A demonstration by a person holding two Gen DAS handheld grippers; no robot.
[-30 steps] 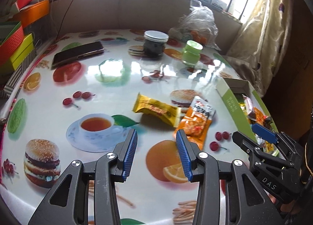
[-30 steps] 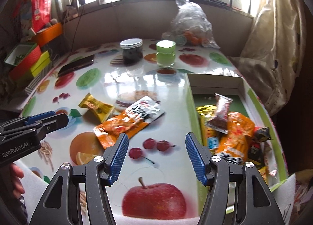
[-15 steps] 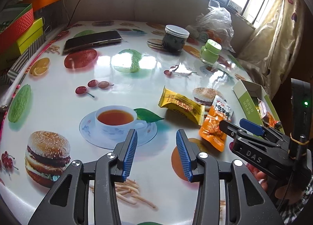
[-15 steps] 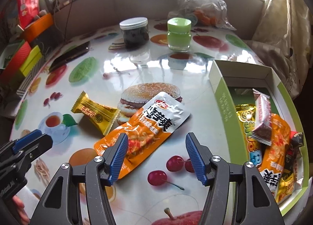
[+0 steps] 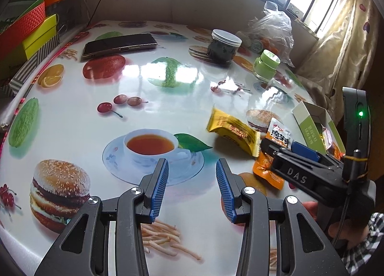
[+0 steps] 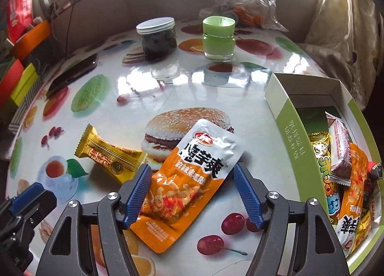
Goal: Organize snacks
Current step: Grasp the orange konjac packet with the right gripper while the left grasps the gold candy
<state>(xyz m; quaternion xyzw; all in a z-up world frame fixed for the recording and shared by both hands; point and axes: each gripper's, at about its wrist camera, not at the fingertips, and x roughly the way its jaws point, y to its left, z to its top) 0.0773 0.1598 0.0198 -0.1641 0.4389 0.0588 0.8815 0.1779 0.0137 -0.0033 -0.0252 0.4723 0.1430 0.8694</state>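
risk: flat orange-silver foil snack pouch (image 6: 189,177) lying flush on glossy desk (image 6: 252,117), R jaws maybe sliding over it or nudging yellow wrapped candy bar (image 6: 110,156) | R gripper (image 6: 192,194) tilting down, jaws just been opening, now spread, straddling pouch, not pinching | L gripper (image 5: 192,187) hovering, jaws part-spread, empty | green-white cardboard box (image 6: 288,122) w/ snacks beside, R side
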